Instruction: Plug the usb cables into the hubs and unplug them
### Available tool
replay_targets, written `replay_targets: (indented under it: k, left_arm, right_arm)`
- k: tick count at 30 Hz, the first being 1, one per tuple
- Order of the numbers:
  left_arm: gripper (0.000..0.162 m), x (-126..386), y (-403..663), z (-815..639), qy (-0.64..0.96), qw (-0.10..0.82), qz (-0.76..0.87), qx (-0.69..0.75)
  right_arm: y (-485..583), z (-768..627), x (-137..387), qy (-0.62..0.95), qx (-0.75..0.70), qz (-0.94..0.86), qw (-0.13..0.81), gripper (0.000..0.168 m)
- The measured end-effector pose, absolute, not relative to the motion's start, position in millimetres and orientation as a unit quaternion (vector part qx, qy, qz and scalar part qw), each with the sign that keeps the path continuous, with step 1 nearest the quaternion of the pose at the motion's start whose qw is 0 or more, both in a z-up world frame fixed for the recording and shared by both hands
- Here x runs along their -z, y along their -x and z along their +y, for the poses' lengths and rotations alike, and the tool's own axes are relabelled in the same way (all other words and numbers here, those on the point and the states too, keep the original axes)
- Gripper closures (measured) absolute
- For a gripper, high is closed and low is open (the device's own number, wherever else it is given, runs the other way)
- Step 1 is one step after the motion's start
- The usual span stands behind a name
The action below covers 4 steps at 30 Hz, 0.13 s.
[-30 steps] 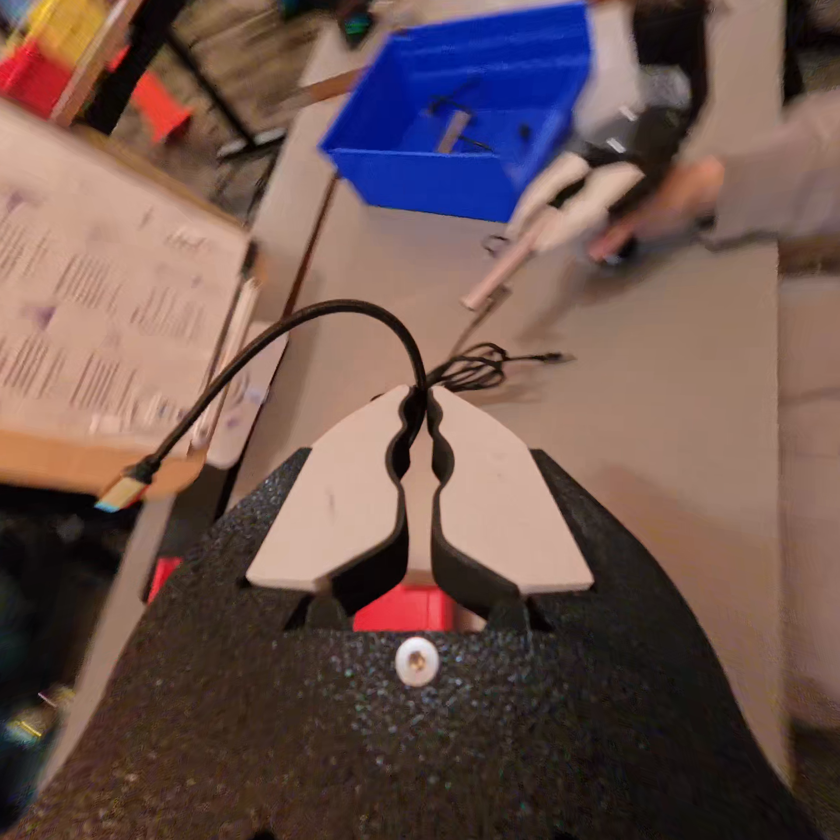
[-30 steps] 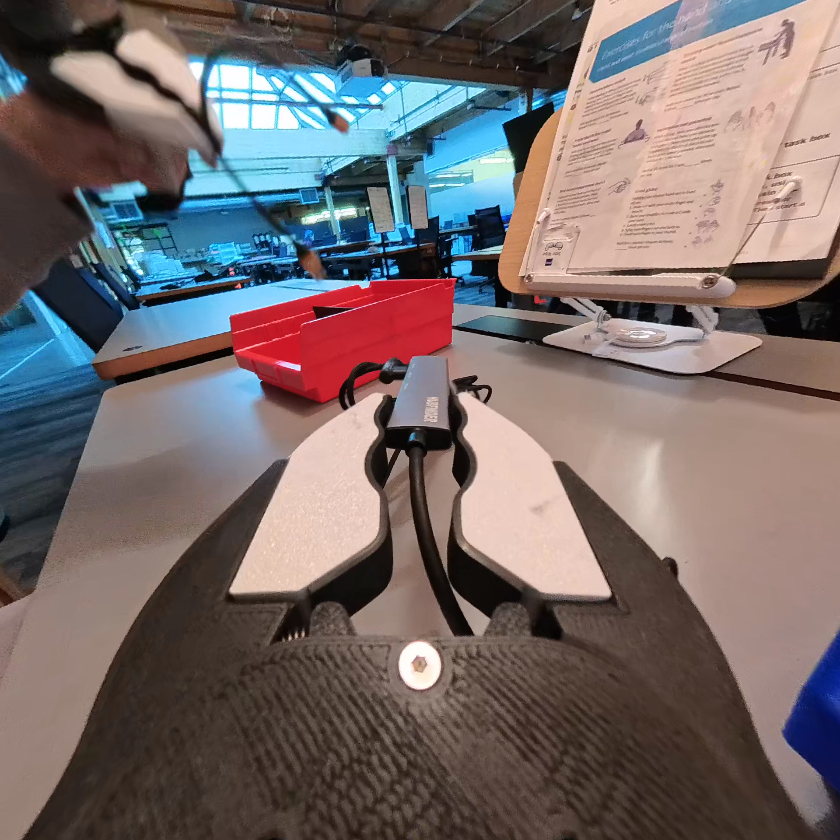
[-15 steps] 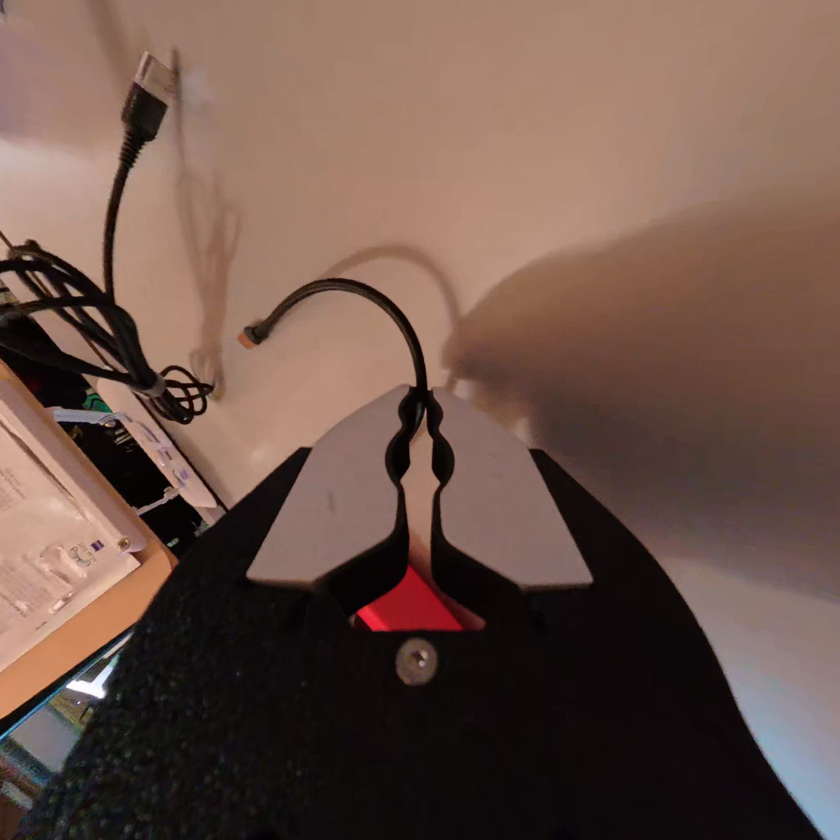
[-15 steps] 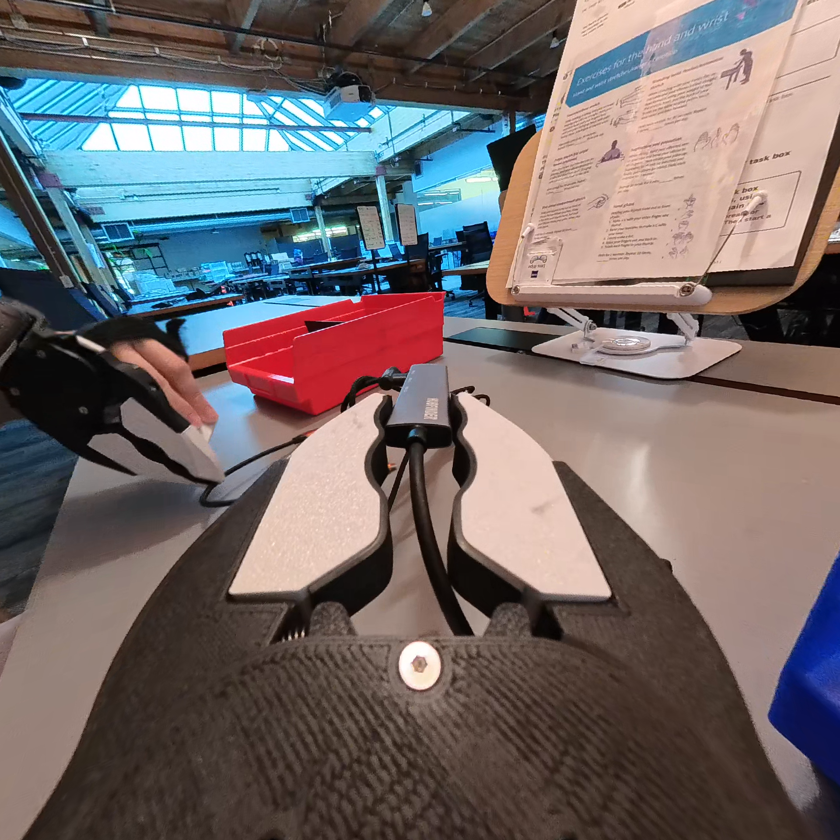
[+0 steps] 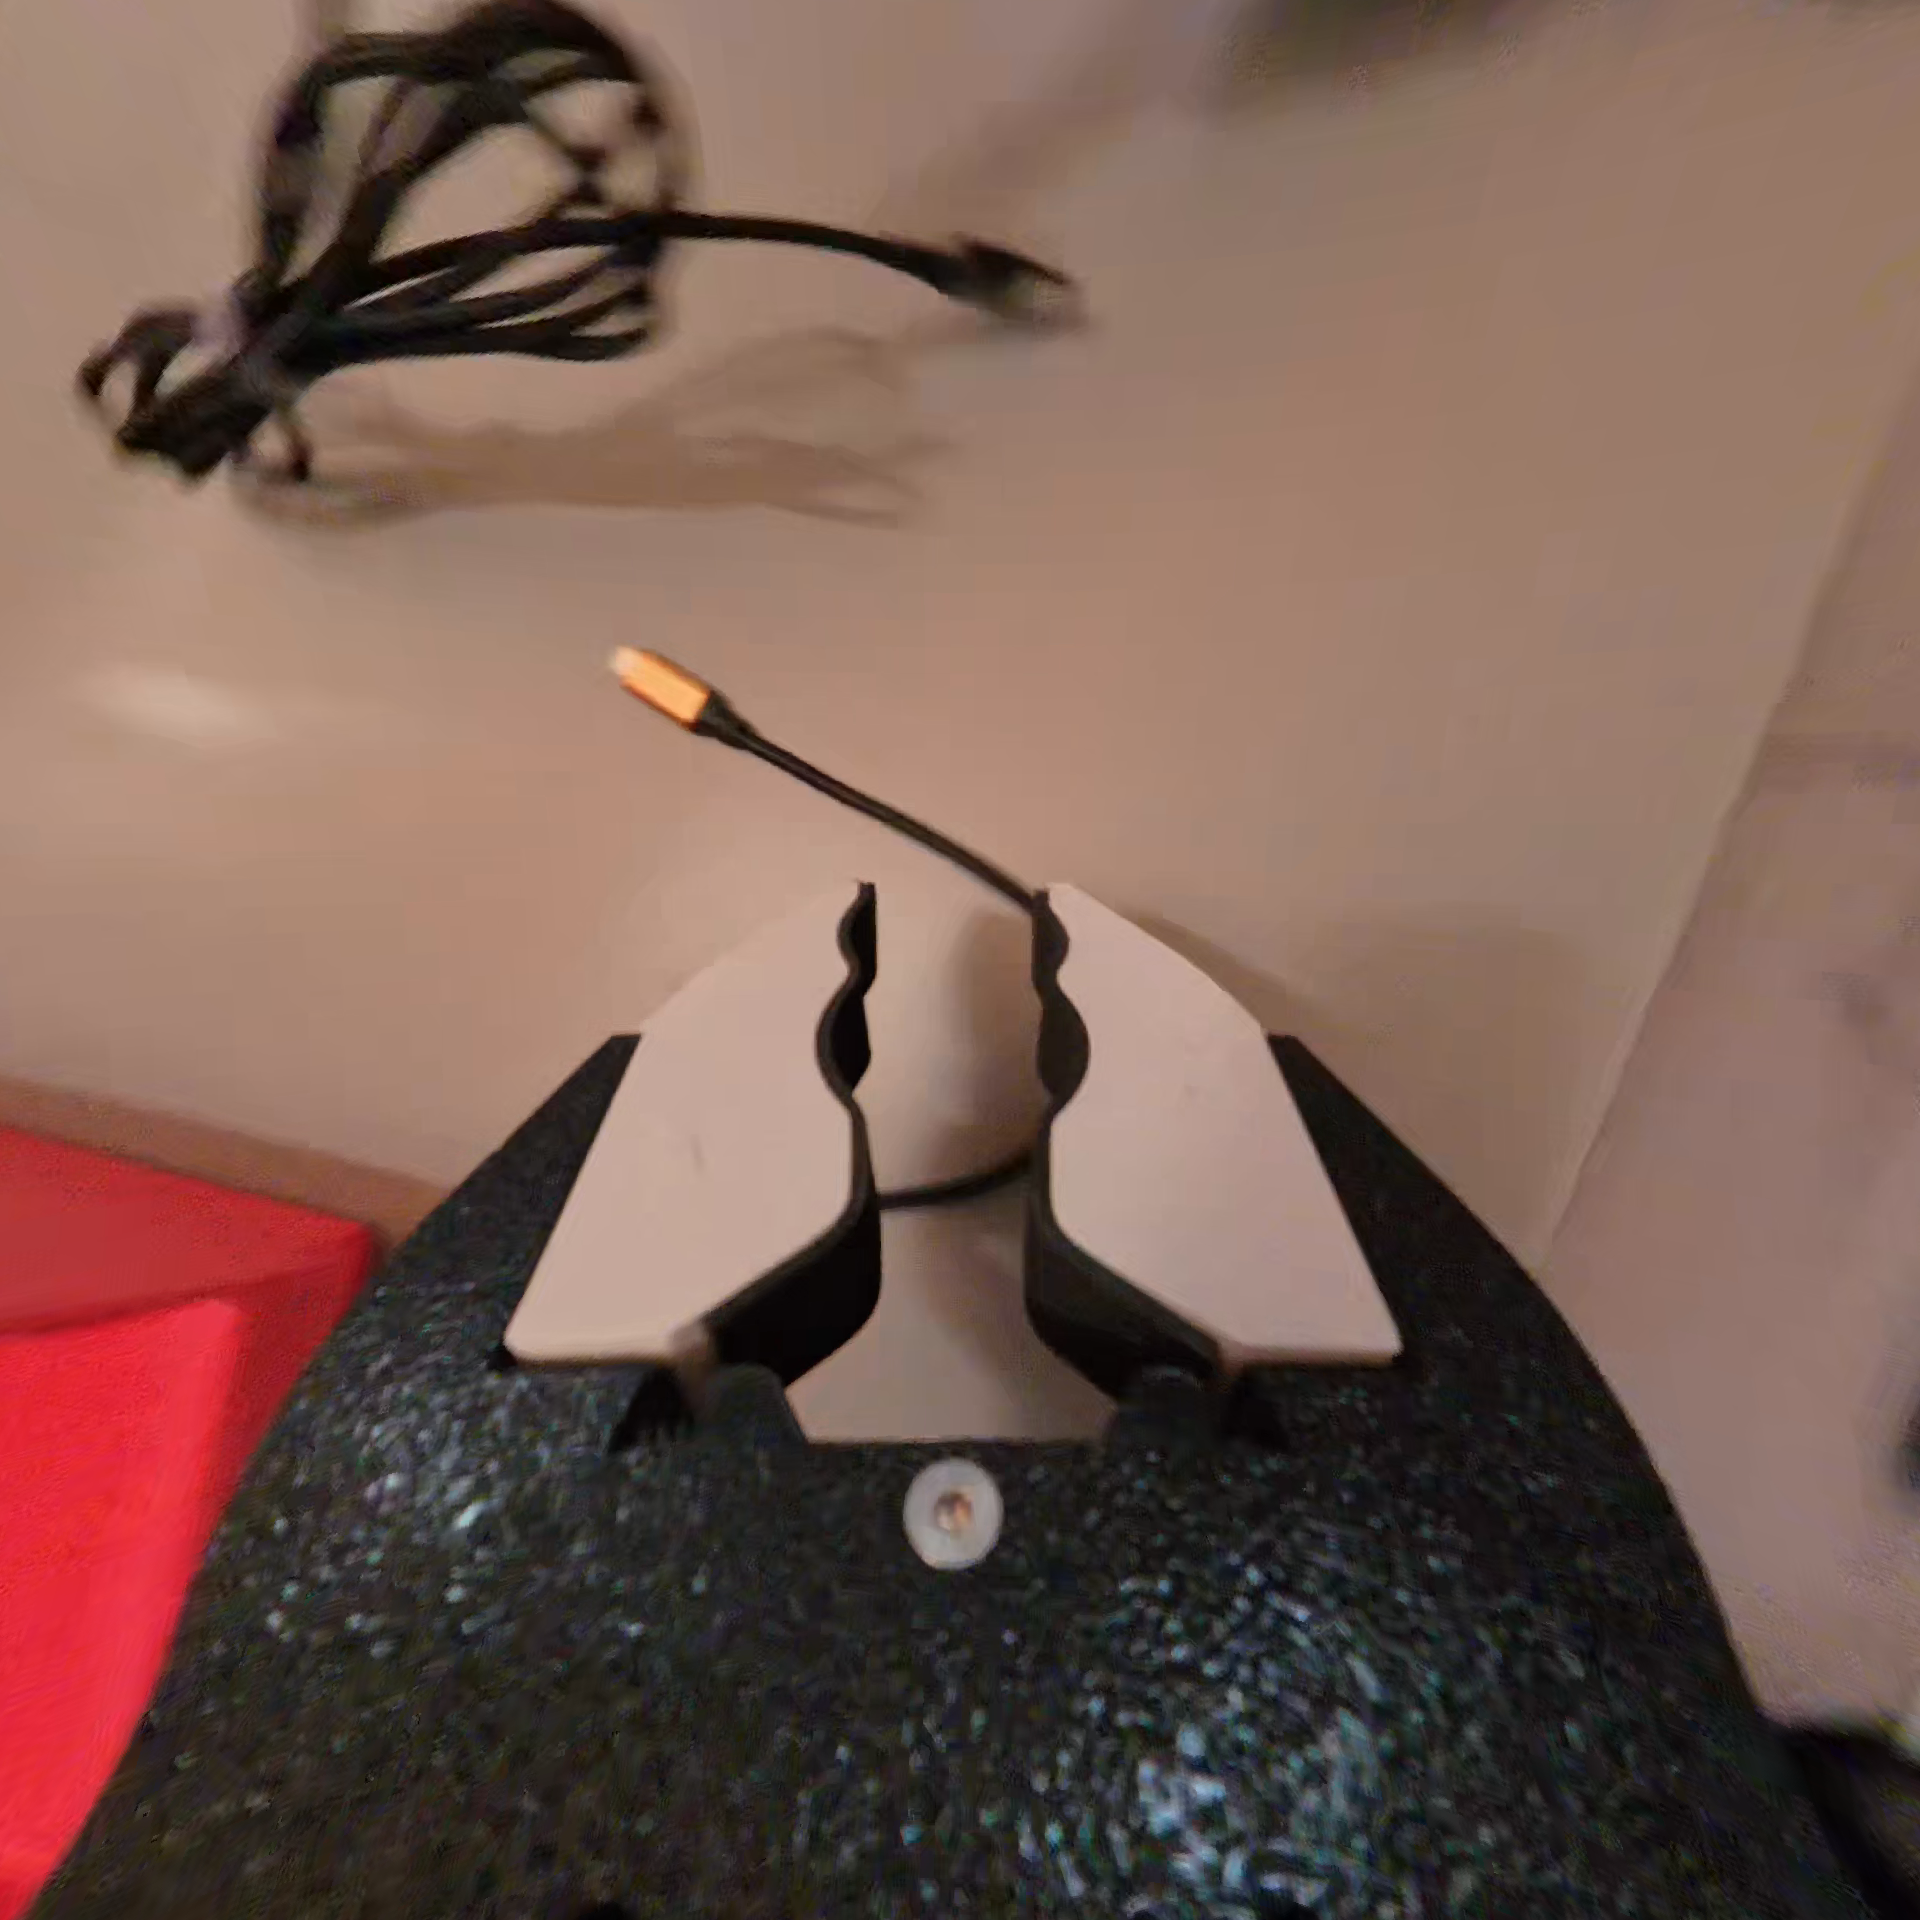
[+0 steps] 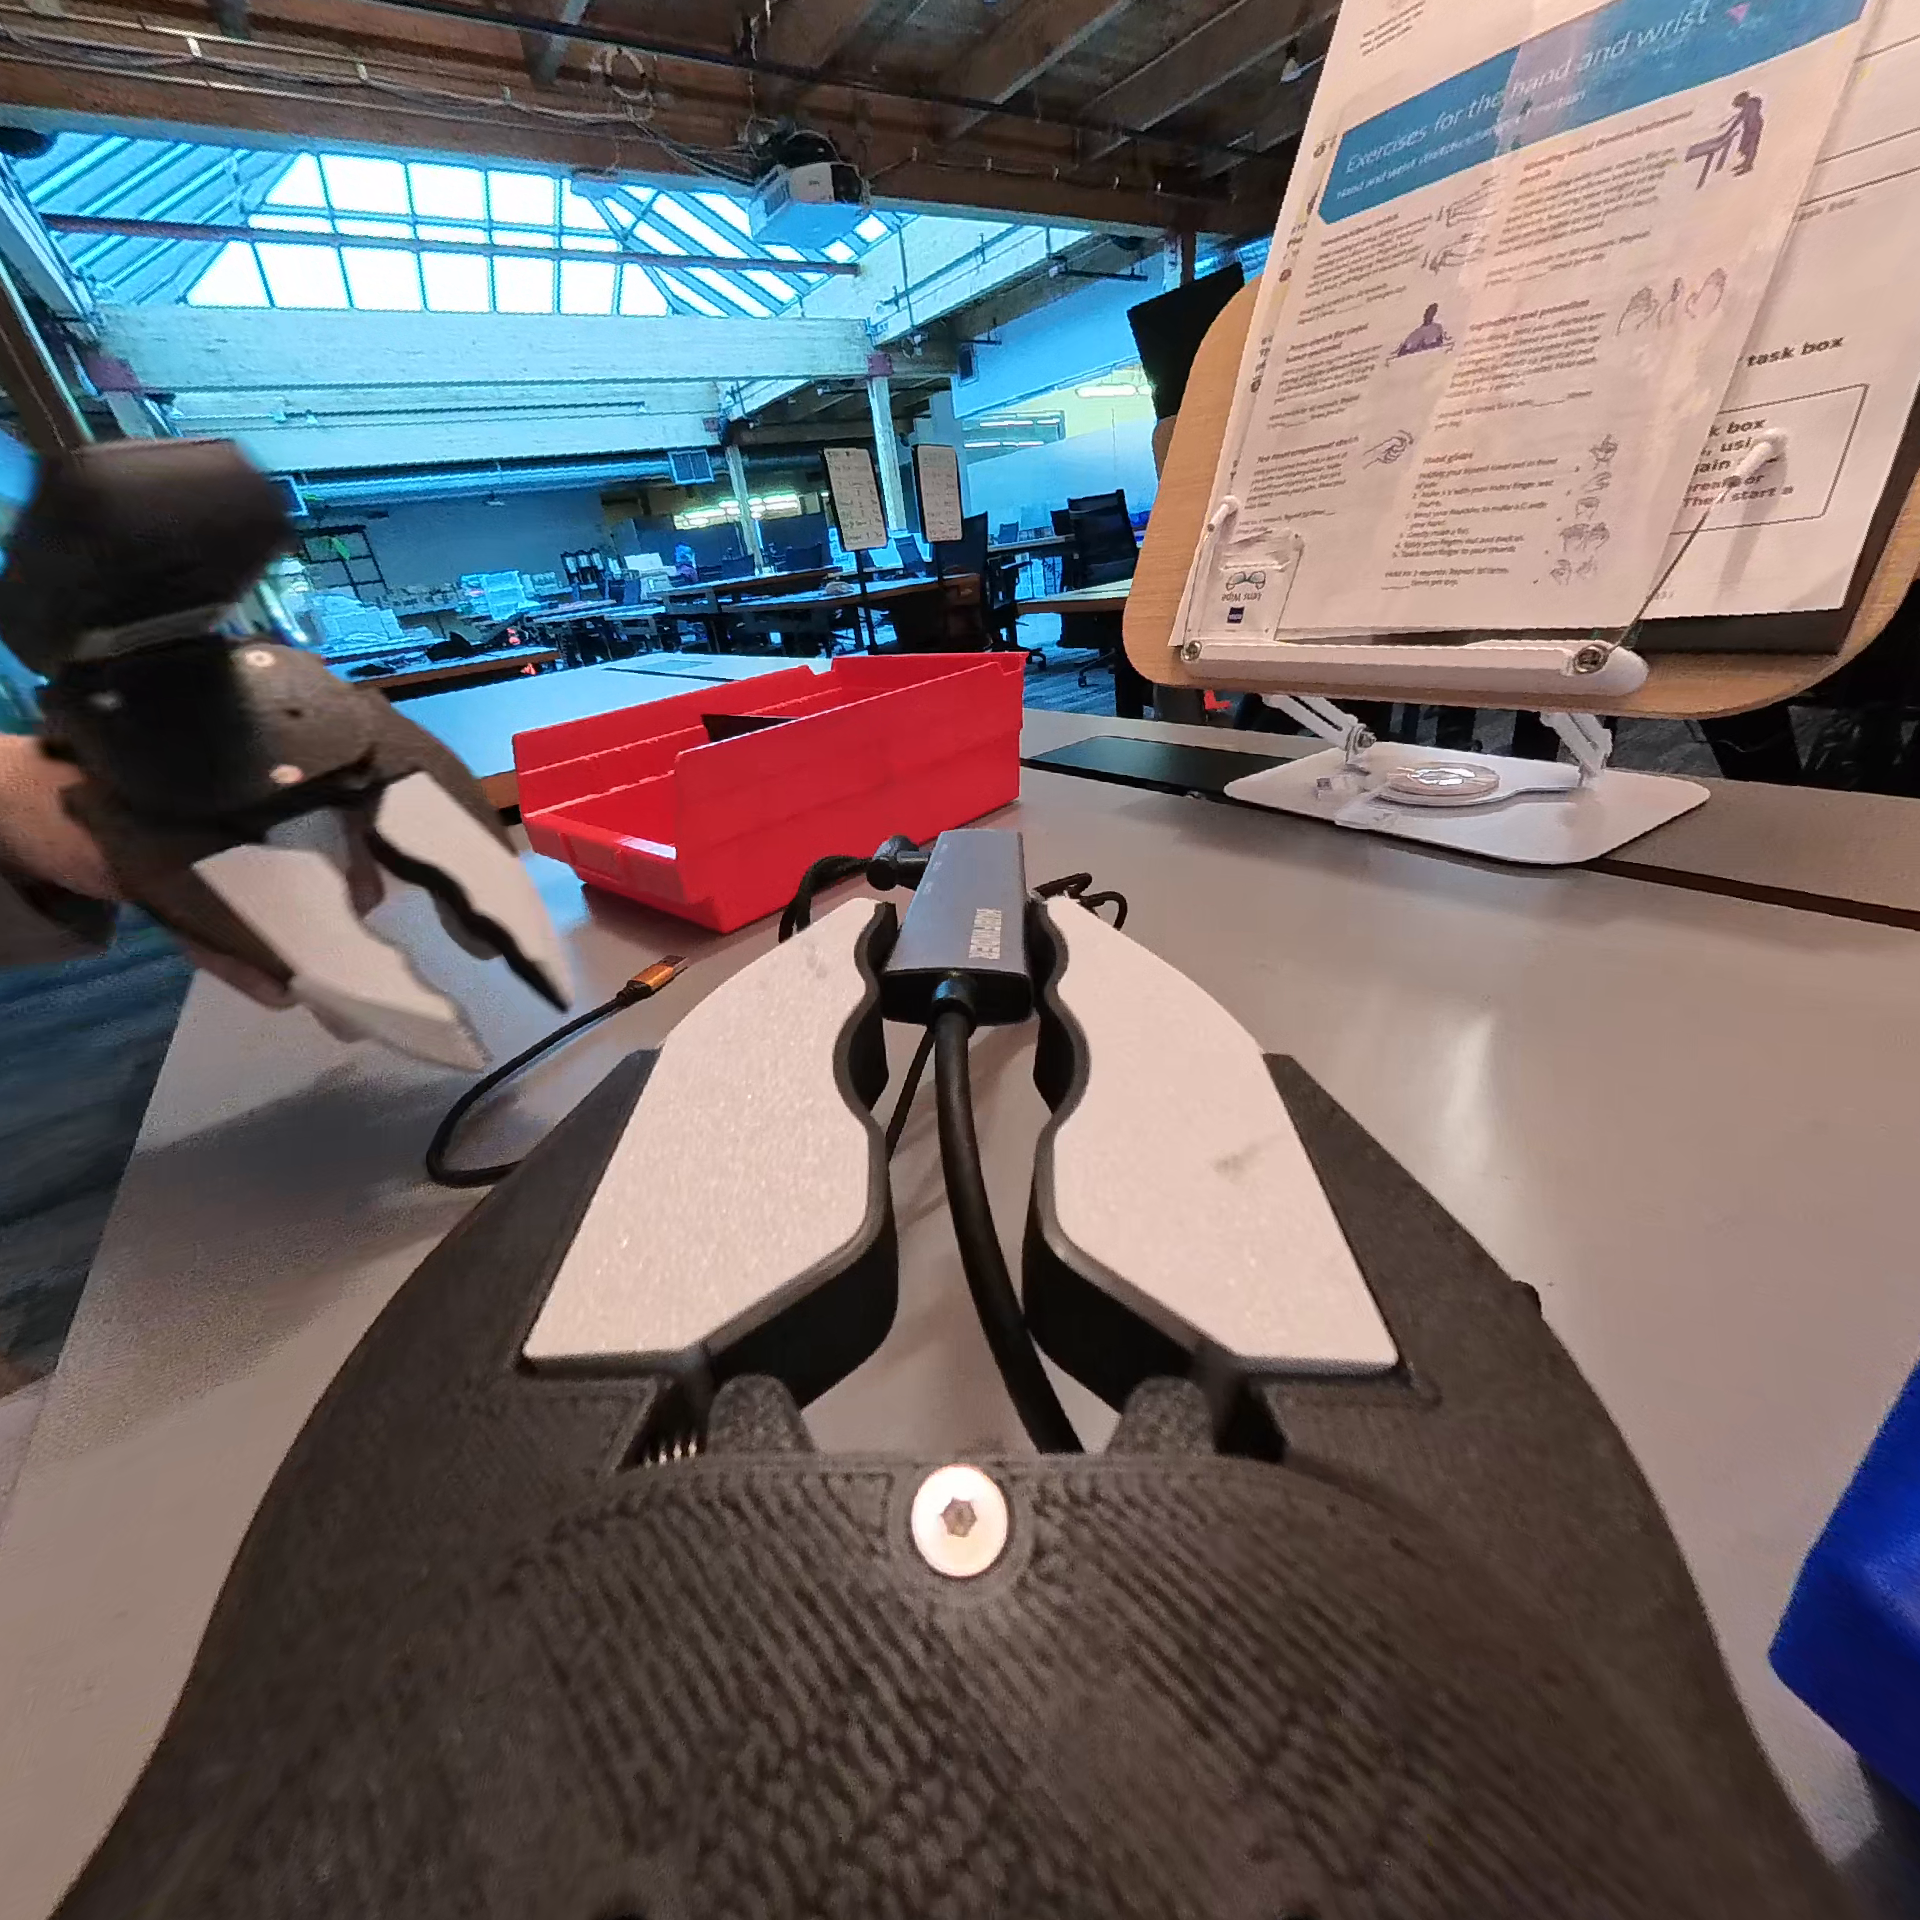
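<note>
Right tongs [image 6: 956, 914] clamped on the hub [image 6: 961, 925], holding it low over the surface [image 6: 1455, 1091] with its own thick lead running back between the fingers toward me. Port side of the hub faces away from this camera, so I cannot see whether anything sits in a port; nothing visibly plugged from here.

Left tongs [image 5: 951, 904] spread apart, nothing gripped. In the right wrist view they hover [image 6: 457, 966] above the surface, left of the hub, tilted down. The cable [image 5: 883, 810] lies loose on the surface: it runs under my right finger, and its orange plug [image 5: 665, 691] points up and to the left, clear of the tongs. Same plug seen from the right wrist [image 6: 655, 977], just left of the hub, apart from it, with a loop of slack [image 6: 468, 1132] trailing toward me.

A bundle of further black cables [image 5: 395, 281] sits farther off on the surface, blurred; count not readable. Red bin [image 6: 769, 779] beyond the hub, document stand [image 6: 1455, 790] at right, blue bin edge [image 6: 1860, 1621] at lower right.

Progress, my judgement: early in a plug cycle. Hub is secured, cable is free and unplugged. Left to do: regrip the cable close behind the plug, line it up with a port, push in, then pull out; the bundle suggests more cables to follow
</note>
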<state>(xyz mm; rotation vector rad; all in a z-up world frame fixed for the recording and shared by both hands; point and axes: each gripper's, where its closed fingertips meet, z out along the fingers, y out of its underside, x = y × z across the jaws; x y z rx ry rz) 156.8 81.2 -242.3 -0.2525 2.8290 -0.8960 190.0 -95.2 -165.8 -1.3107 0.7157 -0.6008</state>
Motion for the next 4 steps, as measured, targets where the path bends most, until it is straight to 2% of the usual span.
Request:
replay_targets:
  k: [2, 4]
  left_arm:
    - [0.133, 242.9, -170.4, 66.2, 0.218, 0.031, 0.923, 0.315]
    - [0.131, 251.4, -189.7, 59.0, 0.298, 0.022, 0.906, 0.300]
  right_arm:
    - [-190.0, -94.8, 165.9, 0.588, 0.272, 0.320, 0.691, 0.144]
    - [-189.6, -94.4, 166.0, 0.590, 0.277, 0.318, 0.689, 0.144]
